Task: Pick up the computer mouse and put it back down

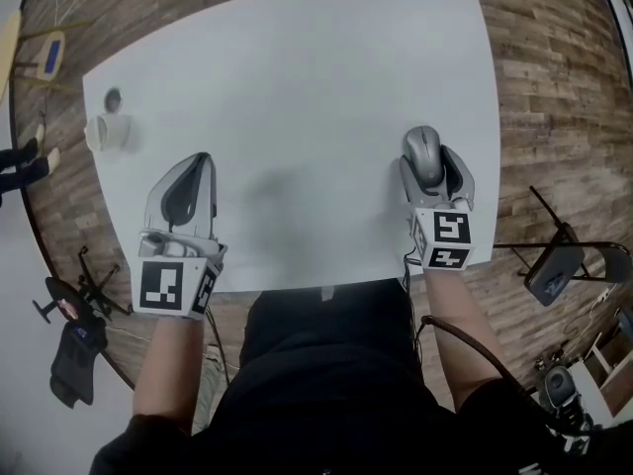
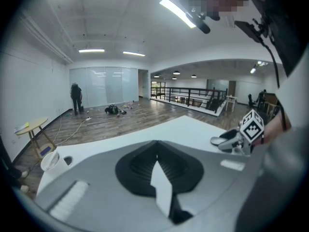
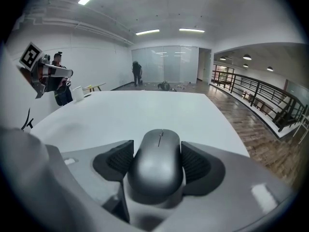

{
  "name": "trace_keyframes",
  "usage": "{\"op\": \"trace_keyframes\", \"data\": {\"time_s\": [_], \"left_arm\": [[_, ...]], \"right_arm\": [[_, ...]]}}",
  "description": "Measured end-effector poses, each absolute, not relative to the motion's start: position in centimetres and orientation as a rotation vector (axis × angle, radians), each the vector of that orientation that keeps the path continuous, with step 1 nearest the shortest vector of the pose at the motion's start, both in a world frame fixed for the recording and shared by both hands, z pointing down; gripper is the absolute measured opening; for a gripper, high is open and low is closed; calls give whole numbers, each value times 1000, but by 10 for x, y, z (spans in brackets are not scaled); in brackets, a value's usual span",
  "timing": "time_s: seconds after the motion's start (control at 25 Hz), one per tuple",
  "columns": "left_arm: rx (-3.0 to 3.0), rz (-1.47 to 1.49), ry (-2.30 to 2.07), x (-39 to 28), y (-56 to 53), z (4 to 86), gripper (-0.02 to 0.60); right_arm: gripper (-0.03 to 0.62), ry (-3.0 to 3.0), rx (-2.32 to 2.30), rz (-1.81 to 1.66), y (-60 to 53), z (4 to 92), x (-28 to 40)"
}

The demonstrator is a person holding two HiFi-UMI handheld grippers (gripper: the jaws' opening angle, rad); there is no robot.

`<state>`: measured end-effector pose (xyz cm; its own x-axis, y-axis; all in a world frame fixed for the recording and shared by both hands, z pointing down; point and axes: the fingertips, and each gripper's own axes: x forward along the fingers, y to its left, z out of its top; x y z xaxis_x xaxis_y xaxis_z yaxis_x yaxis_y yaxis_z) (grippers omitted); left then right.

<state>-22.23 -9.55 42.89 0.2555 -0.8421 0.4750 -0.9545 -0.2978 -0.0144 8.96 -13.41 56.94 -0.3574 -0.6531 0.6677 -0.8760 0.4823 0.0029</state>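
Observation:
A grey computer mouse (image 1: 423,154) lies between the jaws of my right gripper (image 1: 432,168) near the white table's (image 1: 297,77) right front edge. In the right gripper view the mouse (image 3: 157,166) fills the gap, with both black ribbed pads (image 3: 116,161) against its sides; whether it is off the table I cannot tell. My left gripper (image 1: 188,188) hovers over the table's front left, its jaws closed together with nothing between them. In the left gripper view its pads (image 2: 145,163) meet in a line at the middle.
A white cup (image 1: 107,132) and a small dark round thing (image 1: 113,98) sit at the table's far left. A folding chair (image 1: 556,263) stands on the wooden floor to the right. A person (image 2: 76,98) stands far off by the glass wall.

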Motion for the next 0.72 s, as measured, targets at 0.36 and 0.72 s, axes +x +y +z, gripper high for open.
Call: {"op": "trace_keyframes", "data": {"time_s": [0.36, 0.72], "left_arm": [[2277, 563, -1692, -225, -85, 417, 5], [2319, 507, -1746, -233, -77, 393, 5]], "right_arm": [[307, -2161, 1278, 426, -133, 548, 87], [307, -2207, 1334, 362, -135, 508, 87]]}}
